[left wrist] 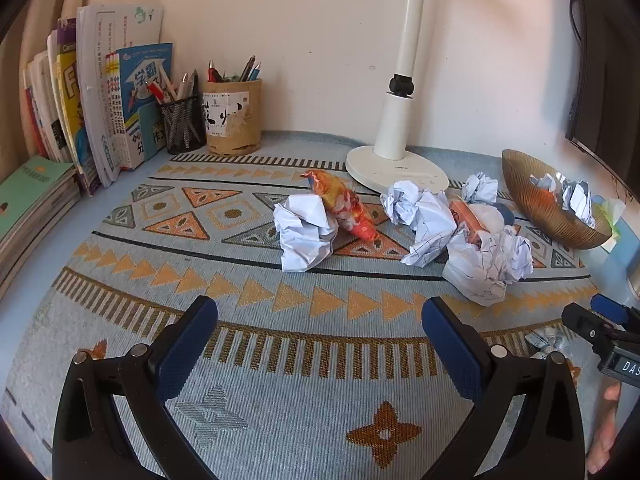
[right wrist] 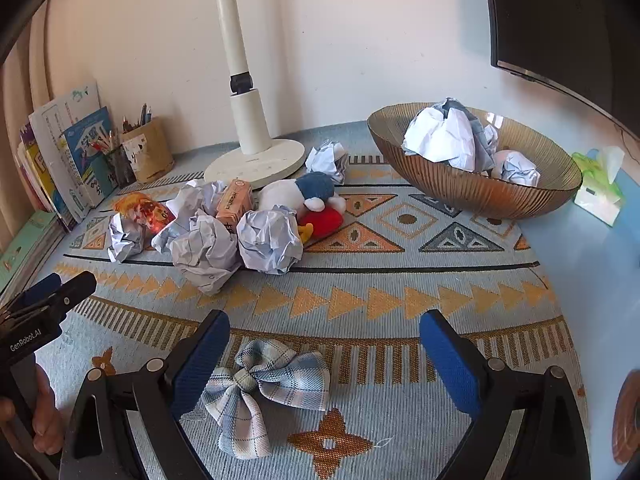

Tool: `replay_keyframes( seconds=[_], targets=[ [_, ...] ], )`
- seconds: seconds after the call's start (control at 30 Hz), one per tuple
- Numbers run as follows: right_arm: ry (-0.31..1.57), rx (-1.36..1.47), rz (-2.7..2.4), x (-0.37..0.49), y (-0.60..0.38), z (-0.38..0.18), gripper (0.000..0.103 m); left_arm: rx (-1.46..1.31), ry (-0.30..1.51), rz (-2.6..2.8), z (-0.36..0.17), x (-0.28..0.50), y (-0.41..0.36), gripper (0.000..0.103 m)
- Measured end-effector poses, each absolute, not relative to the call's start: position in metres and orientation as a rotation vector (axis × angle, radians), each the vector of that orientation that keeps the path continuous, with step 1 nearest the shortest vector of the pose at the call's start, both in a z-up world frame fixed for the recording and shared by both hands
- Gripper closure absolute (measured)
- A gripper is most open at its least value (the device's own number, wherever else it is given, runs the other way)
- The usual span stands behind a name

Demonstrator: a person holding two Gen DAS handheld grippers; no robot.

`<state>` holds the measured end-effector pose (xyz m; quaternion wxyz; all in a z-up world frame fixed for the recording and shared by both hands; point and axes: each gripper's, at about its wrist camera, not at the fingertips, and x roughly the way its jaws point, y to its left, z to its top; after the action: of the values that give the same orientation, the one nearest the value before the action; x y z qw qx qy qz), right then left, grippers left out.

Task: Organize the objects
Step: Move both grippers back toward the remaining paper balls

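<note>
Your right tongs (right wrist: 324, 344) gape wide around the blue plaid fabric bow (right wrist: 264, 392); its limp cloth may slip out.

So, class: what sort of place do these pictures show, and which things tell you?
Probably a study desk at home: upright books, pen holders and a desk lamp stand against the wall.

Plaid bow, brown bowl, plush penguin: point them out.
plaid bow (right wrist: 256, 384), right wrist view, centre knot.
brown bowl (right wrist: 472, 192), right wrist view, ribbed outer wall.
plush penguin (right wrist: 316, 188), right wrist view, blue back.
</note>
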<state>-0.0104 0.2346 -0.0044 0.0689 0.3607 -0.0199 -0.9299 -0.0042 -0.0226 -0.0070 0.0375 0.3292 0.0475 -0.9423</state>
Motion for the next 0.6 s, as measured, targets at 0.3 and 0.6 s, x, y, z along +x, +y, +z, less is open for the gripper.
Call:
replay_keyframes(
  seconds=[0.3, 0.6],
  targets=[
    [-0.35, 1.108, -2.772, -0.017, 0.271, -0.007, 0.007, 0.998, 0.244, -2.906, -0.005, -0.001, -0.033, 0.001],
    [-0.187, 1.161, -2.715, -0.022, 0.247, -0.008, 0.007, 1.156, 0.391, -2.877, -0.006, -0.023, -0.056, 0.001]
  ],
)
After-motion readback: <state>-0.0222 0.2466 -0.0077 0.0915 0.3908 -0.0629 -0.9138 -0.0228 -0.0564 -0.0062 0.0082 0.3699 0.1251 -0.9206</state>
